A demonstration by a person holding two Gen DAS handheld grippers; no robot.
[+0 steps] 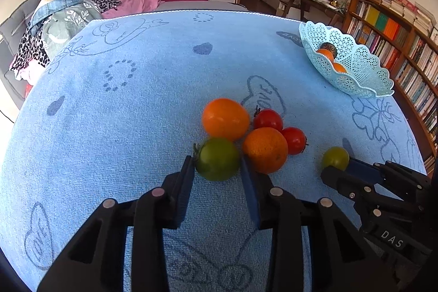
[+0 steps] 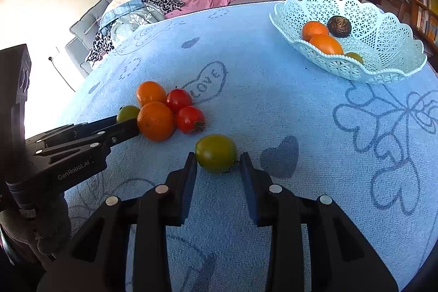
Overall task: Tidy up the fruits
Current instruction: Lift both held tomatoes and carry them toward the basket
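— Blue towelling covers the desk [image 1: 109, 127]. Your left gripper [image 1: 217, 168]?
— Its fingers [image 1: 186, 174] are clamped on a green tomato [image 1: 217, 159] beside the oranges [image 1: 265, 149] and red tomatoes [image 1: 267, 119].
— Your right gripper [image 2: 217, 163]?
— Clamped on another green tomato [image 2: 216, 153], apart from that cluster. The lattice basket [image 2: 383, 18], well apart, holds oranges.

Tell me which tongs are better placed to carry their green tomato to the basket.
Right tongs: their lone round green tomato sits clear of the pile, nearer the pale blue lattice plastic basket.
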